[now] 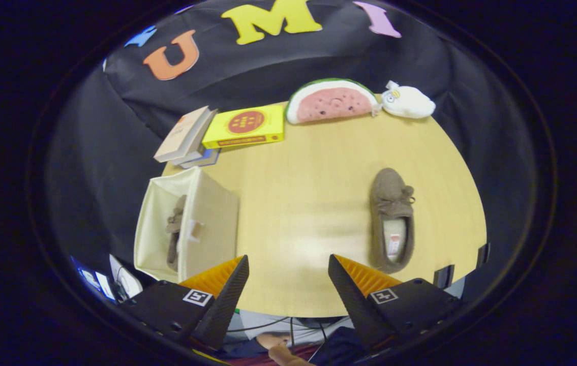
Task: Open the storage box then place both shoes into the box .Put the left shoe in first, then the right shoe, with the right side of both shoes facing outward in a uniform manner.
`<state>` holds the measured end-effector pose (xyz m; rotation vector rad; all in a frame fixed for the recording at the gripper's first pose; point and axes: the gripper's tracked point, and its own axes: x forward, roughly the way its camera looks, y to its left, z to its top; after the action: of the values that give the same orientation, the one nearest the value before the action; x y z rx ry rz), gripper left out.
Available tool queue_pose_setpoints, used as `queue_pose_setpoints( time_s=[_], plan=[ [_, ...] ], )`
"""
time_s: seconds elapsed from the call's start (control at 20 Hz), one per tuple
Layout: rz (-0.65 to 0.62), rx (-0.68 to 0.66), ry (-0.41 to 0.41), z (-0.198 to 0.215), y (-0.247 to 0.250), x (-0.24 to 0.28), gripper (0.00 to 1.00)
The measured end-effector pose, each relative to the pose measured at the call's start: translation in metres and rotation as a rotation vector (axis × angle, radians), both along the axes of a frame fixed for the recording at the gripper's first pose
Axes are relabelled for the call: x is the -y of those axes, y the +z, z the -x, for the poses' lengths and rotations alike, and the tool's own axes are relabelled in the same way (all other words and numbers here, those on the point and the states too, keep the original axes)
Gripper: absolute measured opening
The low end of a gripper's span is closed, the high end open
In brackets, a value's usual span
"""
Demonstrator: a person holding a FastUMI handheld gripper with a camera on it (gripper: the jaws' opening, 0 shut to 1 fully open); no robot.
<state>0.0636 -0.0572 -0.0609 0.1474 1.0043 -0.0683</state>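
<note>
Gripper (pixel 288 284): held high above the pale wood-grain bench (pixel 298 203), fingers spread wide with nothing between them; bare bench surface seen through the gap. Judged as ready for the next pick-up.

Cream fabric storage box with open top (pixel 186 223): stood at the bench's edge, just ahead of the near-side finger. Already opened, a small pull tab on its wall.

Brown suede moccasin shoe, first of the pair (pixel 175 231): stowed inside the box, set on its side along one wall, presumably to leave room beside it for the second.

Brown suede moccasin shoe with pale fleece lining and lace bow, second of the pair (pixel 392 218): lay sole-down on the bench, well apart from the box, beyond the other finger, heel toward the gripper. Not yet boxed; judged the remaining step.

Background stock along the far edge: stacked books (pixel 186 137), yellow flat box (pixel 245 126), watermelon-slice plush (pixel 331 101), white plush toy (pixel 407 101). Clear of the working area, likely as clutter only.
</note>
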Motion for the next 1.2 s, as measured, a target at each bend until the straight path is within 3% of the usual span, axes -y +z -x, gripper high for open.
queue_pose_setpoints(
  time_s=[0.25, 0.55, 0.65, 0.7, 0.85, 1.0, 1.2],
  plan=[
    [0.074, -0.096, -0.165, -0.009, -0.047, 0.12, 0.96],
    [0.177, -0.17, -0.26, -0.021, -0.087, 0.195, 0.95],
    [0.202, -0.174, -0.257, -0.03, -0.093, 0.201, 0.89],
    [0.178, -0.185, -0.24, -0.032, -0.099, 0.198, 0.84],
    [0.119, -0.196, -0.192, -0.04, -0.108, 0.179, 0.43],
    [0.182, -0.19, -0.138, -0.04, -0.109, 0.176, 0.08],
    [0.134, -0.168, -0.179, -0.036, -0.104, 0.172, 0.0]
  ],
)
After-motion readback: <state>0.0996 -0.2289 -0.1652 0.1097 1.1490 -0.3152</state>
